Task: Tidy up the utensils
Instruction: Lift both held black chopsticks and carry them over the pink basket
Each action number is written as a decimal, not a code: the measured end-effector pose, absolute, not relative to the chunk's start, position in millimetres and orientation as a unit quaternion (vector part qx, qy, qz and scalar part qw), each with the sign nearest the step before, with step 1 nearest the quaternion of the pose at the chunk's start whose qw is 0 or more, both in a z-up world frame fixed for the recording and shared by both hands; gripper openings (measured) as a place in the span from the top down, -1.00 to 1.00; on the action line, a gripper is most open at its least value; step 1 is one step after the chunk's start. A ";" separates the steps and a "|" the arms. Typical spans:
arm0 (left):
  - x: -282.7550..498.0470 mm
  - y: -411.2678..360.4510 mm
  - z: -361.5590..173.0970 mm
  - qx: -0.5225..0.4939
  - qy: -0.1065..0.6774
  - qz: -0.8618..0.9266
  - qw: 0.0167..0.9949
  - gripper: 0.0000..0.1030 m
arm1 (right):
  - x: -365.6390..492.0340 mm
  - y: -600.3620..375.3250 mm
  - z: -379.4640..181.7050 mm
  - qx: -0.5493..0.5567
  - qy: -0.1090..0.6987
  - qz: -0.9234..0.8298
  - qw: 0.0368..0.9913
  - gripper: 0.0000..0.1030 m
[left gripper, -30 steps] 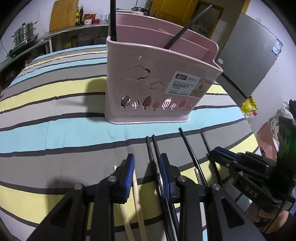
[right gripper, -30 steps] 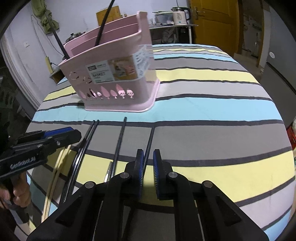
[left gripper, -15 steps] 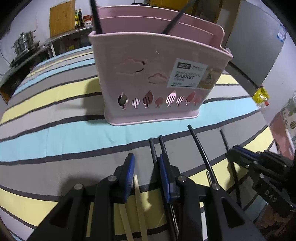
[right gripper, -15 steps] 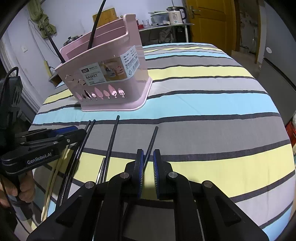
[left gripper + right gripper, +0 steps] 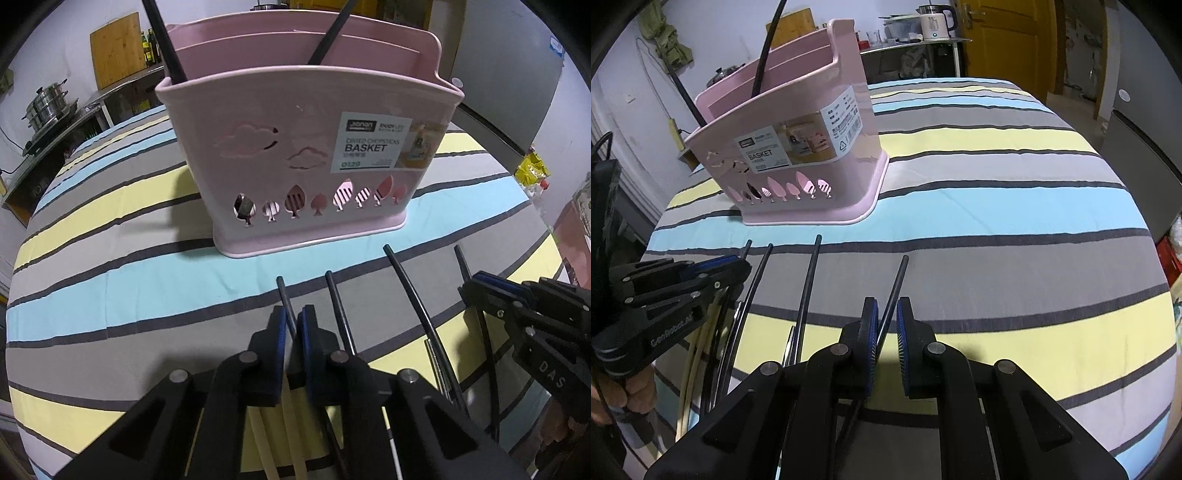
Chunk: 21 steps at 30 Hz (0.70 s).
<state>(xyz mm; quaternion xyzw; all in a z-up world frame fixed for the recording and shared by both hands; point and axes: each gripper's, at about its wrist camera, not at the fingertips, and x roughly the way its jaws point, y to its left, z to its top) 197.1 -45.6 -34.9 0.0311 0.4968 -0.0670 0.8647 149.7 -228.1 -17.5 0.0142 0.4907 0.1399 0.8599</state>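
**Both grippers closed in on black chopsticks before the pink basket**

Black chopsticks lie side by side on the striped tablecloth (image 5: 997,206), tips pointing at the pink basket (image 5: 306,155), which stands upright further in from the near edge with two dark utensils (image 5: 328,33) leaning out of its rear compartments. The left gripper (image 5: 291,325) has its blue pads nearly together around the leftmost black chopstick (image 5: 282,295), whose tip sticks out ahead of the fingers. The right gripper (image 5: 886,325) frames the rightmost black chopstick (image 5: 897,280) between narrowly parted pads; whether they press it I cannot tell. Two more black chopsticks (image 5: 809,280) lie between the grippers. Pale wooden chopsticks (image 5: 295,435) lie under the left gripper, close to the near edge
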 end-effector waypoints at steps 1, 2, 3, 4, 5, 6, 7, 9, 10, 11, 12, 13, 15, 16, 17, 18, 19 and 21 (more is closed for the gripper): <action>197.7 -47.1 -35.7 0.032 0.497 -0.066 0.865 0.82 | 151.2 -226.9 -17.5 0.011 0.492 0.138 0.860 0.79; 197.2 -48.6 -36.3 0.034 0.496 -0.065 0.865 0.82 | 152.8 -226.3 -17.5 0.010 0.493 0.136 0.859 0.79; 196.7 -49.5 -37.1 0.037 0.496 -0.064 0.865 0.82 | 154.1 -225.7 -17.7 0.011 0.494 0.133 0.859 0.79; 196.7 -50.6 -37.5 0.043 0.496 -0.064 0.865 0.82 | 154.0 -225.2 -17.5 0.011 0.495 0.132 0.859 0.79; 196.4 -52.5 -37.6 0.048 0.495 -0.063 0.865 0.82 | 154.6 -224.7 -17.7 0.011 0.495 0.132 0.859 0.79; 196.9 -55.0 -37.7 0.052 0.494 -0.063 0.865 0.82 | 154.9 -224.7 -17.8 0.012 0.495 0.131 0.859 0.81; 196.6 -55.6 -37.7 0.054 0.493 -0.063 0.866 0.82 | 155.1 -224.6 -17.5 0.011 0.495 0.130 0.859 0.83; 196.0 -54.6 -37.7 0.051 0.491 -0.063 0.868 0.82 | 154.5 -225.2 -17.2 0.011 0.494 0.130 0.860 0.84; 196.2 -52.9 -37.5 0.045 0.490 -0.064 0.868 0.82 | 153.7 -226.0 -16.9 0.014 0.493 0.130 0.860 0.85; 196.5 -50.4 -37.1 0.038 0.490 -0.067 0.869 0.83 | 154.3 -227.2 -17.0 0.017 0.493 0.131 0.860 0.86; 196.6 -48.2 -36.4 0.030 0.490 -0.070 0.868 0.83 | 154.5 -228.8 -16.8 0.022 0.493 0.132 0.860 0.86; 197.1 -44.7 -35.0 0.018 0.491 -0.074 0.868 0.85 | 154.7 -230.3 -15.9 0.027 0.492 0.135 0.860 0.87; 196.9 -39.6 -31.3 -0.002 0.490 -0.082 0.868 0.88 | 153.7 -232.1 -13.6 0.033 0.488 0.139 0.861 0.88; 196.5 -38.6 -28.7 -0.006 0.488 -0.083 0.869 0.89 | 152.7 -231.8 -11.8 0.034 0.484 0.140 0.863 0.88; 195.9 -36.9 -24.4 -0.010 0.484 -0.085 0.871 0.90 | 151.9 -232.6 -9.3 0.035 0.481 0.142 0.864 0.88; 195.1 -35.2 -19.8 -0.014 0.481 -0.088 0.872 0.90 | 151.3 -232.6 -6.8 0.037 0.478 0.144 0.866 0.89; 194.3 -33.1 -14.4 -0.021 0.476 -0.092 0.875 0.90 | 150.7 -233.0 -3.3 0.037 0.475 0.145 0.867 0.89; 191.7 -29.8 -2.9 -0.028 0.466 -0.099 0.879 0.90 | 149.2 -234.5 4.2 0.038 0.467 0.148 0.871 0.89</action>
